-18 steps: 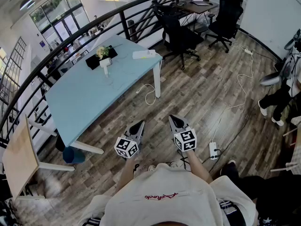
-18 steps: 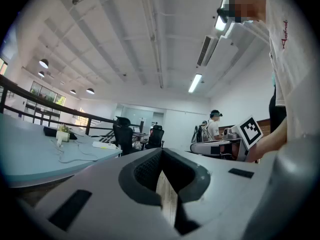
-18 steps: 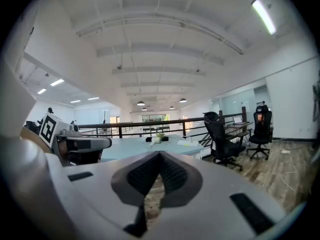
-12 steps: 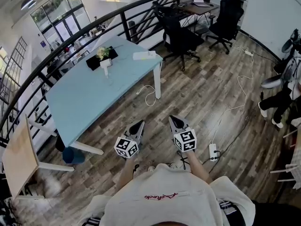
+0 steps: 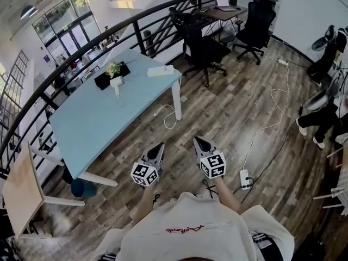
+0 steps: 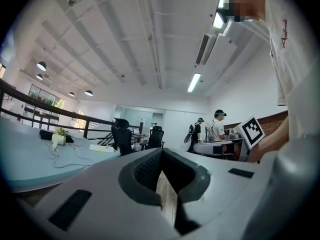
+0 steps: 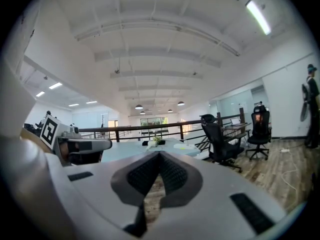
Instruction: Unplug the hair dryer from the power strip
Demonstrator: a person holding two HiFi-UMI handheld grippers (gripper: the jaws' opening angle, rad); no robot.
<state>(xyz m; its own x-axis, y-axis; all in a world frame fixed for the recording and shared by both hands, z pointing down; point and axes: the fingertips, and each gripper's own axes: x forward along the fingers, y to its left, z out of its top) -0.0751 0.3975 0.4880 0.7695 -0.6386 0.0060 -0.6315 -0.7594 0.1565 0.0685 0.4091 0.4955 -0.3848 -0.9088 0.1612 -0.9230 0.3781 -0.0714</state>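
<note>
Not started: left hand-held gripper and right hand-held gripper closed, empty, lower centre, well short of the counter upper left, where what looks like the hair dryer lies, power strip nearby, unplugging all ahead.

A light blue table fills the upper left of the head view, with a small plant on a black tray near its far edge. A curved black railing runs behind it. At top centre one black office chair and a second chair stand by a desk. A blue round object sits under the table at lower left, near a pale wooden board, all on a wood-plank floor
</note>
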